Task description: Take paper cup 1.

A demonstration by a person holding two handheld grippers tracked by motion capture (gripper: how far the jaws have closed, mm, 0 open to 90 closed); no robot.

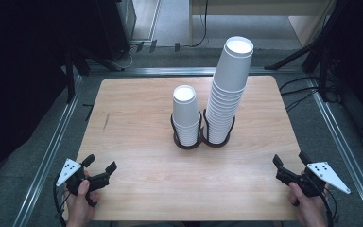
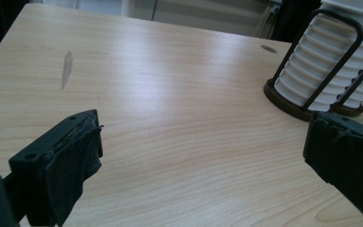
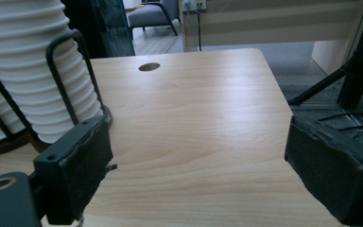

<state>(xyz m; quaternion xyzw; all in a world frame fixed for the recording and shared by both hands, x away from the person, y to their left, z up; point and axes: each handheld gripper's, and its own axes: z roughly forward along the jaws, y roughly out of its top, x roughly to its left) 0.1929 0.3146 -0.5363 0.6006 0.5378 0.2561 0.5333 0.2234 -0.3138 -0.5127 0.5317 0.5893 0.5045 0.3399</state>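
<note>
Two stacks of white paper cups stand in black wire holders at the middle of the wooden table (image 1: 137,99). The short stack (image 1: 185,113) is on the left and the tall, leaning stack (image 1: 228,90) on the right. My left gripper (image 1: 99,163) rests near the table's front left corner, open, with nothing between its jaws. My right gripper (image 1: 290,160) is at the front right, also open with nothing in it. In the left gripper view the gripper (image 2: 203,137) faces bare wood, with a cup stack (image 2: 312,56) at upper right. In the right gripper view the gripper (image 3: 198,146) has a cup stack (image 3: 28,71) at its left.
A dark scuff (image 2: 67,66) marks the wood on the left side. A round cable hole (image 3: 149,66) sits near the table's far edge. Metal rails (image 1: 52,146) frame the table, and black stand legs (image 1: 312,47) and cables lie on the floor around it.
</note>
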